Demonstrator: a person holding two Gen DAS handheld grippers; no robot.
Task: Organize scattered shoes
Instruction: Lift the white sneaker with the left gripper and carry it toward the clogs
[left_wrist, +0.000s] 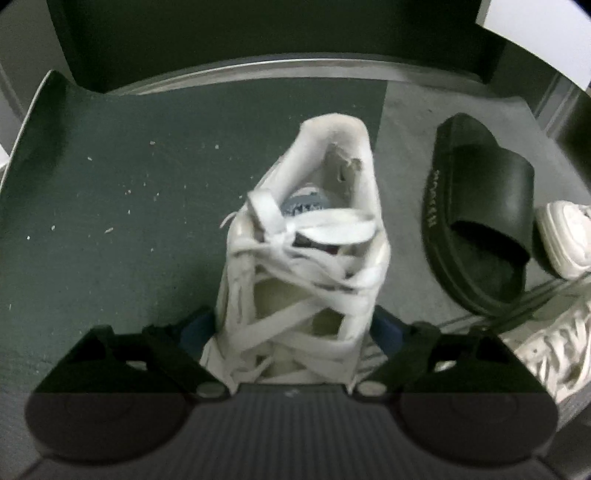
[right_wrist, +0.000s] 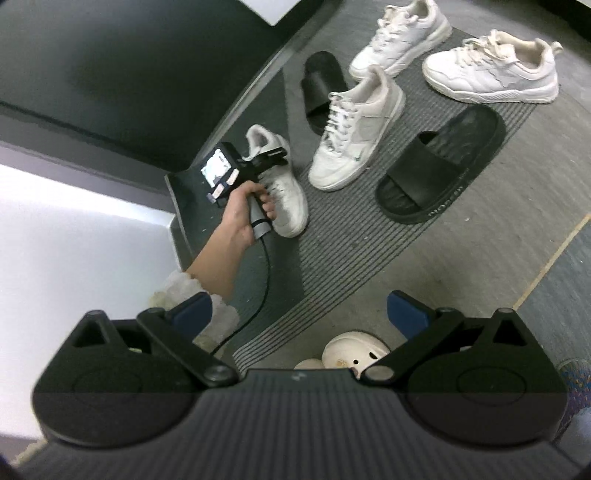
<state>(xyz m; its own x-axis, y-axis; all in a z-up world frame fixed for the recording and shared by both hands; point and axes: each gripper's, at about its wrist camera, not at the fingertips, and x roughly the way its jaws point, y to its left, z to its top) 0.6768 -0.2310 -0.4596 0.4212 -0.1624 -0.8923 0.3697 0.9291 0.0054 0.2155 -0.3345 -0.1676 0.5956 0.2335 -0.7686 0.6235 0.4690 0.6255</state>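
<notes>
Count, right wrist view: four white sneakers, two black slides, and part of a cream perforated clog (right_wrist: 354, 356) at the lower edge with a second pale rounded form beside it, too little shown to identify.

Sneakers: one held sneaker (right_wrist: 280, 184) at the edge of the dark green mat (right_wrist: 184, 206); one loose sneaker (right_wrist: 354, 136) on the grey ribbed mat (right_wrist: 332, 258), just right of the held one; two further sneakers at the top, the far sneaker (right_wrist: 399, 37) and the right sneaker (right_wrist: 491, 74), near each other.

Slides: the small slide (right_wrist: 319, 88) lies partly behind the loose sneaker's heel; the large slide (right_wrist: 439, 166) lies on the ribbed mat, apart from the sneakers.

Left claw (left_wrist: 291, 328): its blue pads sit against either side of the held sneaker at the laced midfoot, clamped on it. The sneaker's heel opening points away from the camera, over the boundary of the green mat and the grey floor. A black slide and parts of two white sneakers lie to its right.

Left hand (right_wrist: 247, 206): bare forearm extended from a frilled white cuff (right_wrist: 188, 286), fingers wrapped round the grey handle, cable trailing below.

Right claw (right_wrist: 299, 317): pads well apart, nothing between them, hovering above the ribbed mat.
</notes>
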